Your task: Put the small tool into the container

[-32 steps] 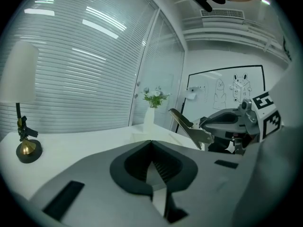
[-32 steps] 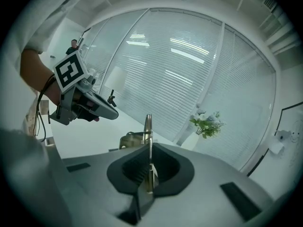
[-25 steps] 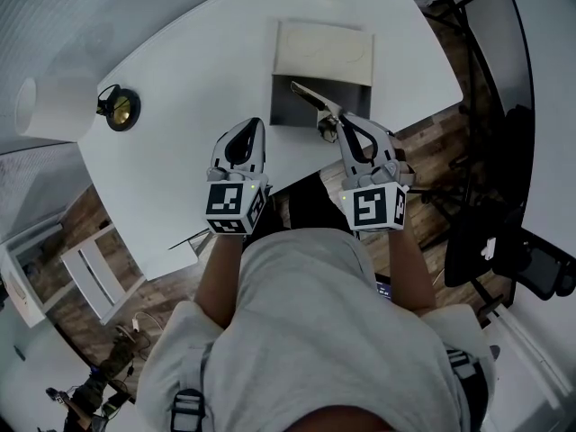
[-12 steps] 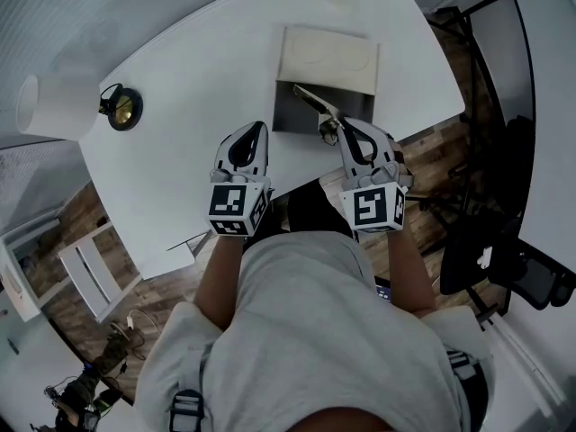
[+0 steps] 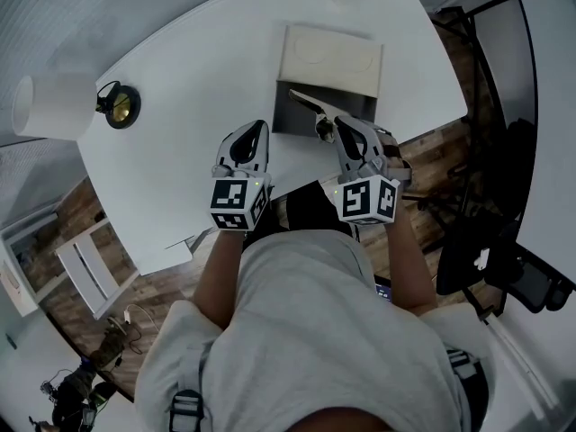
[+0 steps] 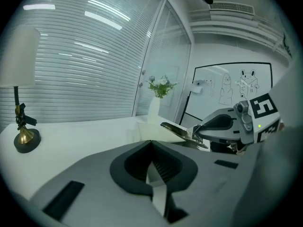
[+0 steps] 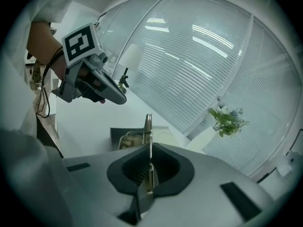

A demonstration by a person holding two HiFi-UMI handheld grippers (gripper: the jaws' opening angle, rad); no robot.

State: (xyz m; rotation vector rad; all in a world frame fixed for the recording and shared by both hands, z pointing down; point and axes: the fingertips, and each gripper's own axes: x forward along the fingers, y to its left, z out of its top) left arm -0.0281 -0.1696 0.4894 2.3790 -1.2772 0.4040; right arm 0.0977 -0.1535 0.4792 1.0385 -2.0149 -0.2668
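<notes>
The small tool is a thin shiny metal piece. My right gripper is shut on it and holds it over the near edge of the dark open container; the container's cream lid lies just behind. In the right gripper view the tool stands edge-on out of the jaws, with the container below it. My left gripper hovers over the table to the left of the container, shut with nothing in it. The left gripper view shows the tool sticking out of the right gripper.
A table lamp with a white shade and a brass base stands at the table's left. A vase with a plant stands at the far side. The table's front edge runs just below both grippers; dark chairs are at the right.
The right gripper has rolled and shifted a little to the left, and the tool has sunk closer to the dark container. The left gripper has barely moved.
</notes>
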